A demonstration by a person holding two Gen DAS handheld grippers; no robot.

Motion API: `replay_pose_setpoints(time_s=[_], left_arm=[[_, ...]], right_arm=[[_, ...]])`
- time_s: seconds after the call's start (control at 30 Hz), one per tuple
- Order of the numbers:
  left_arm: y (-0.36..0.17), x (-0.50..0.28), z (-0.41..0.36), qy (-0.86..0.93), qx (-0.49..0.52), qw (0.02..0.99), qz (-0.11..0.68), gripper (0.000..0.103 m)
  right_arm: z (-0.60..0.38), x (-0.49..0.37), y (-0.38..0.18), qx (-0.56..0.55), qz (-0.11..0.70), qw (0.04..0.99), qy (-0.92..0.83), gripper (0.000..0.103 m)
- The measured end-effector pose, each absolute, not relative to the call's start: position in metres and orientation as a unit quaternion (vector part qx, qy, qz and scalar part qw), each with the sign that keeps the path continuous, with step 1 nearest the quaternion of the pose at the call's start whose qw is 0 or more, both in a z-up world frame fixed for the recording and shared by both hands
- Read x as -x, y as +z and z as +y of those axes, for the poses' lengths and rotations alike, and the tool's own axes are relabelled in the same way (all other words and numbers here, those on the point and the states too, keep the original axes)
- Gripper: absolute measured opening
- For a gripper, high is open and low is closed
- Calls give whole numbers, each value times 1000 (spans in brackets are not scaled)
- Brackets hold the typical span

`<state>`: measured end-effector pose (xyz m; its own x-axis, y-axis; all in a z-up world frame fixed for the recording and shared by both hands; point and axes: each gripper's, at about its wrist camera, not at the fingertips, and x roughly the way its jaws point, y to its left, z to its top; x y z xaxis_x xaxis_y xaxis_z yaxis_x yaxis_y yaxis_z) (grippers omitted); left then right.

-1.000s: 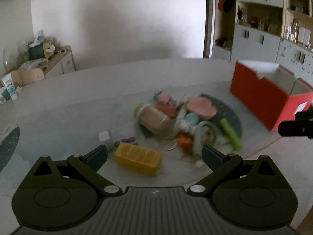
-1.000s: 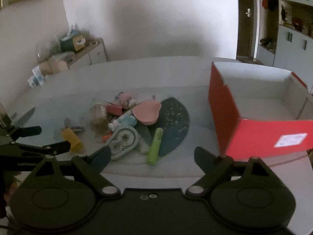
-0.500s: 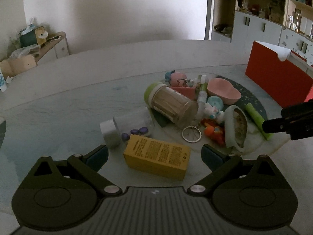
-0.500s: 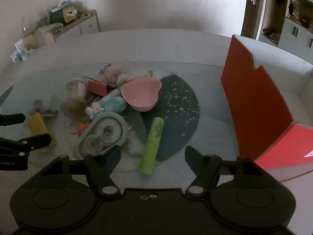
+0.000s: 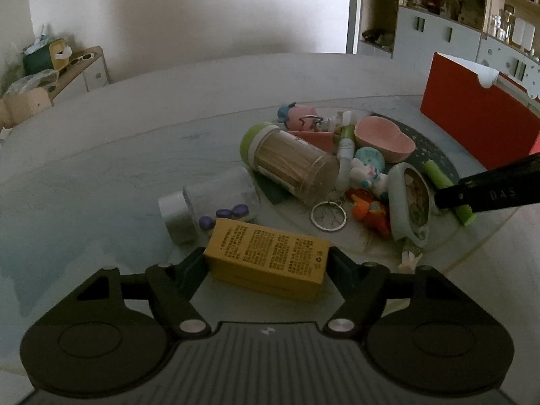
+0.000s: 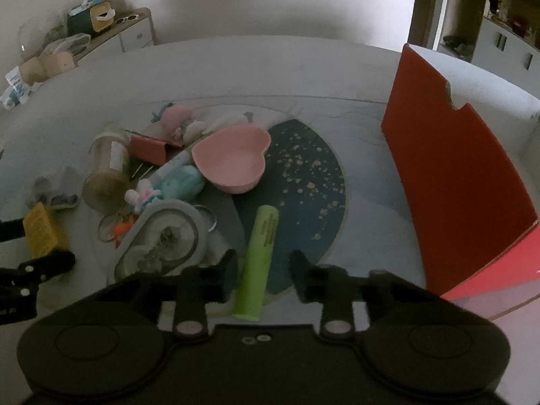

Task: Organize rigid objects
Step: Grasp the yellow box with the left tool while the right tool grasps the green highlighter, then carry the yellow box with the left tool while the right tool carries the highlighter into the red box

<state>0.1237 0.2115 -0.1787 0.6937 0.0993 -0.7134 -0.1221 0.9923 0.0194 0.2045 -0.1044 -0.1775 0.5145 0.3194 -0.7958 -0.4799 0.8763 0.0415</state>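
Glass table [image 5: 101, 182]: left tongs [image 5: 266, 265] clamp yellow box [image 5: 266, 260].

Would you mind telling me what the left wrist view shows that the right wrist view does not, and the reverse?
Only the left wrist view shows the printed top of the yellow box bracketed by the left gripper, and the purple caps by the clear bottle.

Only the right wrist view shows the green tube lying lengthwise between the right gripper fingers, with gaps on both sides, and the pink bowl's heart outline.

Both show the toothpick jar, the key ring, the speckled dark mat and the red box.
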Motion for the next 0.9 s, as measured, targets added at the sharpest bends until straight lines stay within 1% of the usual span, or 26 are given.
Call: replay_pose_setpoints(time_s=[0.07, 0.17, 0.37, 0.57, 0.73, 0.9], left_arm=[[-178, -123, 213, 59, 17, 920, 387, 76], [-178, -124, 212, 60, 18, 920, 387, 75], [-178, -122, 214, 61, 27, 920, 386, 75], [-170, -118, 212, 66, 43, 918, 389, 75], [-149, -114, 205, 55, 78, 920, 380, 75], [-115, -115, 179, 51, 71, 929, 358, 75]], right_arm=[[-105, -203, -177, 94, 433, 867, 228, 19], [-106, -200, -175, 89, 429, 871, 223, 15], [-113, -193, -169, 78, 425, 874, 222, 15], [-126, -183, -146, 48, 414, 877, 239, 15], [-145, -175, -115, 30, 402, 873, 274, 15], [-172, -176, -88, 12, 395, 871, 291, 15]])
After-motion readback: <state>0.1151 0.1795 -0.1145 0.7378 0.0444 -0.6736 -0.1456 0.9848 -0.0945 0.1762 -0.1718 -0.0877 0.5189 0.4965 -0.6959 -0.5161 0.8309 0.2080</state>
